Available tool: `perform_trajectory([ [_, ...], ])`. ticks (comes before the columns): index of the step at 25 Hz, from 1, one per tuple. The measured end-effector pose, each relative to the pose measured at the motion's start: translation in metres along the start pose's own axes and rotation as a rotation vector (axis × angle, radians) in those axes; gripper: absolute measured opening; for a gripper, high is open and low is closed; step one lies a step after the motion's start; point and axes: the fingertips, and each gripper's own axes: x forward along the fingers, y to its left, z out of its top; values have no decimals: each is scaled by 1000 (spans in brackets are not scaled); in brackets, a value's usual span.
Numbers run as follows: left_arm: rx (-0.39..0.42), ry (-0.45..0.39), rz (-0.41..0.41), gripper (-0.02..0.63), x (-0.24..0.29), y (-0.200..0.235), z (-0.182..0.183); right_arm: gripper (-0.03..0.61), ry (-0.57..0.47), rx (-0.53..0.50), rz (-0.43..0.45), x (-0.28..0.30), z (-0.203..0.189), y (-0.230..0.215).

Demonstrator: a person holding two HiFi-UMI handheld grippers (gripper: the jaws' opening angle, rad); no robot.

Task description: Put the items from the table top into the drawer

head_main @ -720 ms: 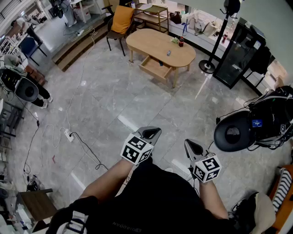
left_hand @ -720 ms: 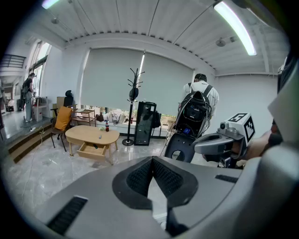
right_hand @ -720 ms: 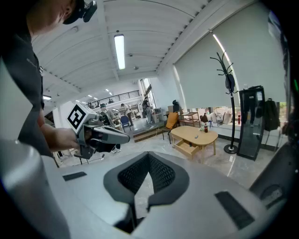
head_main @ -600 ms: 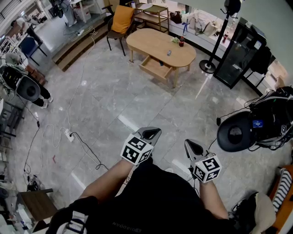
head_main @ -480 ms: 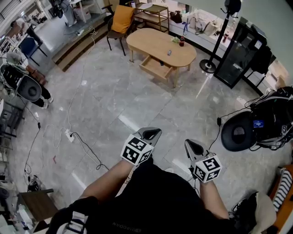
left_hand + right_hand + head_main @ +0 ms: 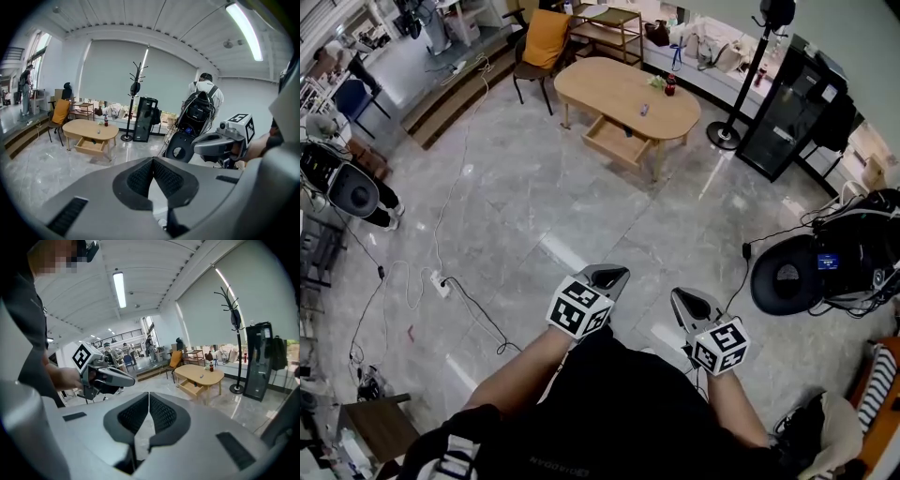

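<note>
A light wooden oval table stands far off across the grey floor, its drawer pulled open toward me. On the top are a small dark bottle, something green and a small grey item. My left gripper and right gripper are held side by side close to my body, both shut and empty, far from the table. The left gripper view shows the table, the drawer and the shut left gripper. The right gripper view shows the table beyond the shut right gripper.
A black coat stand and a dark cabinet stand right of the table, an orange chair behind it. A black round chair with gear is at my right. Cables trail on the floor at left. A person with a backpack stands nearby.
The head view has shifted a little and the round black chair at right has swung slightly. Both grippers stay shut in the same place before me.
</note>
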Motion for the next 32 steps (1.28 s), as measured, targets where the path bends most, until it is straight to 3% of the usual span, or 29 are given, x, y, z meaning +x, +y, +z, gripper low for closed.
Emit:
perform_trajectory([
  [6, -5, 3, -46, 5, 14, 37, 15, 5, 70, -47, 4, 50, 12, -4],
  [11, -5, -17, -61, 5, 10, 94, 35, 5, 106, -80, -5, 105, 38, -3],
  [18, 54, 0, -88, 5, 1, 170, 48, 5, 108, -46, -39, 186, 66, -10],
  [23, -51, 10, -54, 5, -12, 226, 39, 5, 154, -47, -6, 232, 74, -2],
  [32, -96, 3, -6, 5, 1, 311, 62, 5, 186, -45, 58, 323, 99, -37],
])
